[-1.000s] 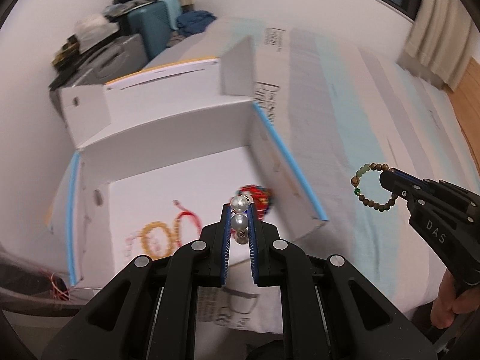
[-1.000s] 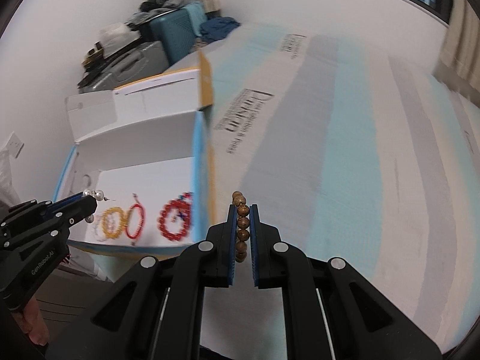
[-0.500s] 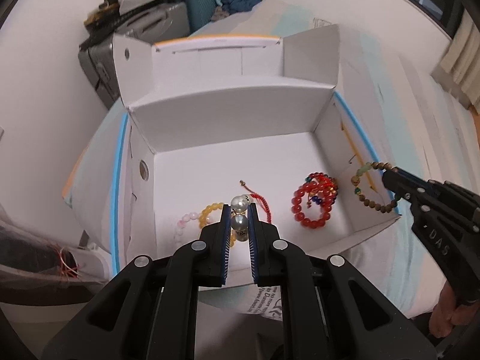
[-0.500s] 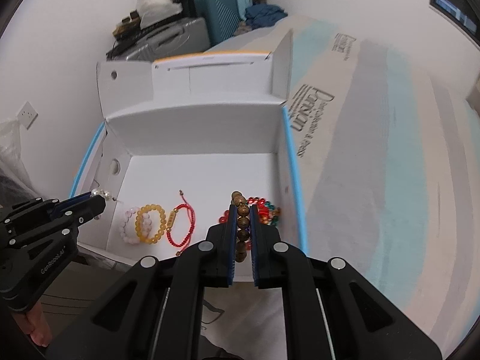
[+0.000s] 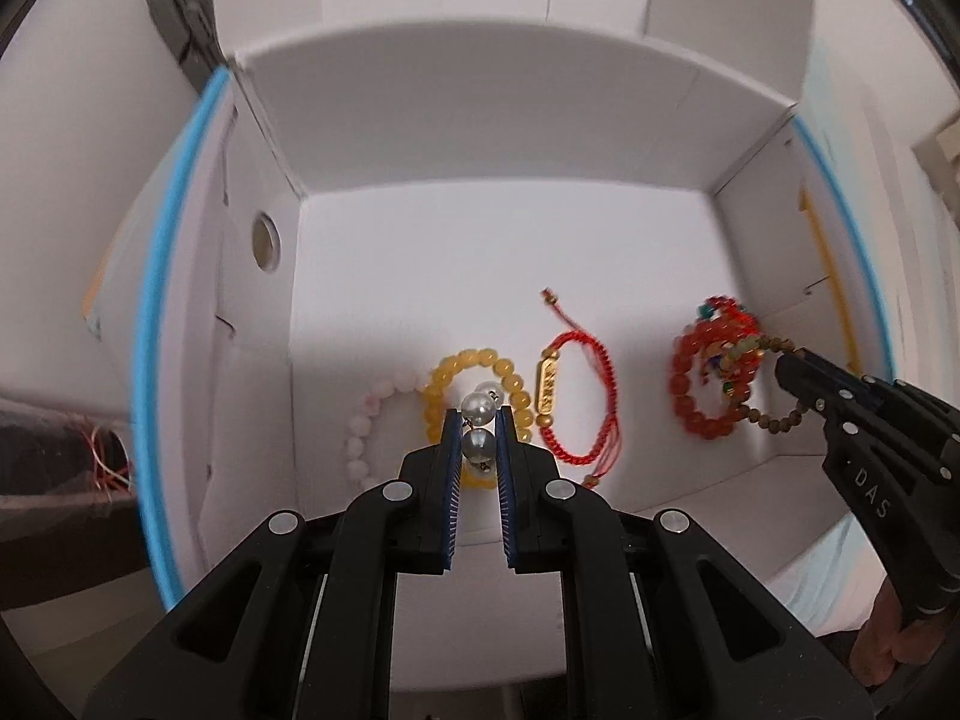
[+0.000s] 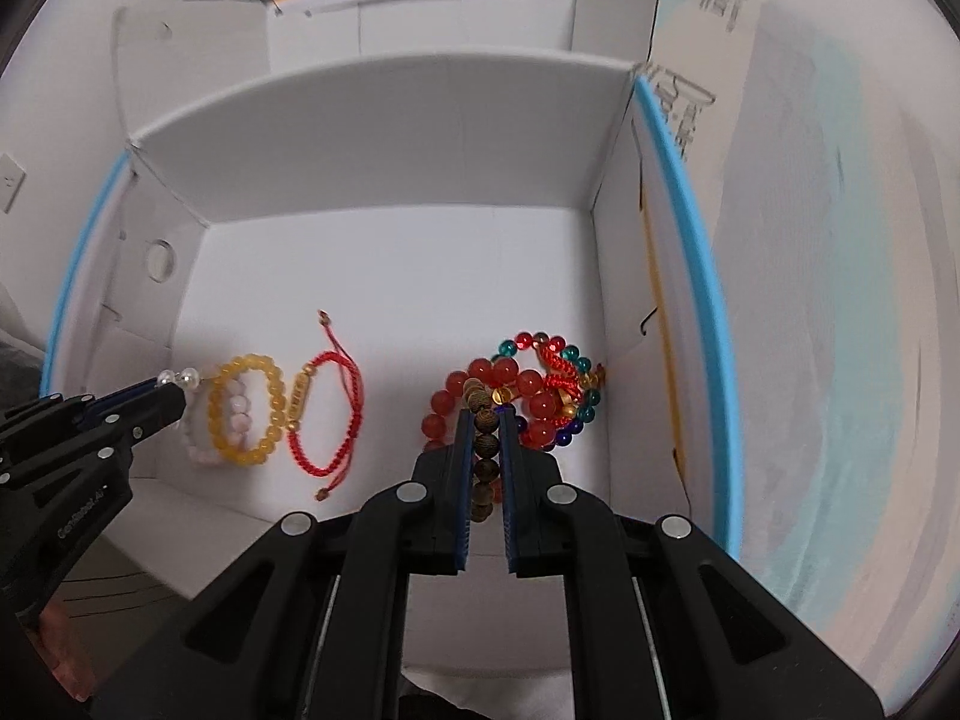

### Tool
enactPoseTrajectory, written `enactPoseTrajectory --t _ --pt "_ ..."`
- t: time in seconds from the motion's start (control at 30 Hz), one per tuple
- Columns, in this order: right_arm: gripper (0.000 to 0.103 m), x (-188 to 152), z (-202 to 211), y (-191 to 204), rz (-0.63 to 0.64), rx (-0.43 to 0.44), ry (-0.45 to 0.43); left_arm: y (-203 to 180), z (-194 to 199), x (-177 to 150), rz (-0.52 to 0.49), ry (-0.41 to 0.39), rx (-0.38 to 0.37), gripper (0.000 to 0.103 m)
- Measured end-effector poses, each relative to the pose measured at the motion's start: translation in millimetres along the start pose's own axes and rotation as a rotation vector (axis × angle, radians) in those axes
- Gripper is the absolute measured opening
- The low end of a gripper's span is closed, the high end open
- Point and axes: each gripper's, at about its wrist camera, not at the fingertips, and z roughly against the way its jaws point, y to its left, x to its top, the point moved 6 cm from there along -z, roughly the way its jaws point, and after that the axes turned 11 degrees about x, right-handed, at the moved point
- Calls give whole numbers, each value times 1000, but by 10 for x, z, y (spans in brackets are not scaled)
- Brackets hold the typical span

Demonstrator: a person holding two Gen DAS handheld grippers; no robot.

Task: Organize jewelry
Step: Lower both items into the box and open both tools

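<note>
Four bracelets lie in box (image 5: 420,138) already. Your left gripper (image 5: 478,420) pinches pearls (image 5: 478,407), right gripper (image 6: 486,420) pinches wood beads (image 6: 486,420) above box. Drop both.

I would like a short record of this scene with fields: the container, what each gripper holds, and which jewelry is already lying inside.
container: open white cardboard box with blue edges
left gripper: shut on pearl piece, above the yellow bracelet
right gripper: shut on brown wooden bead bracelet, above the red bead bracelet
inside, left: pink bead bracelet, yellow bead bracelet
inside, middle: red cord bracelet with gold charm
inside, right: red bead bracelet, multicoloured bead bracelet
</note>
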Motion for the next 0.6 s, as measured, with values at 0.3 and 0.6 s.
enactPoseTrajectory --t 0.3,0.6 --pt "7 -33 -336 -83 -43 10 93 38 -365 -61 -6 105 35 11" --pt "26 -46 -259 -10 -36 36 57 89 -231 -34 16 37 77 35"
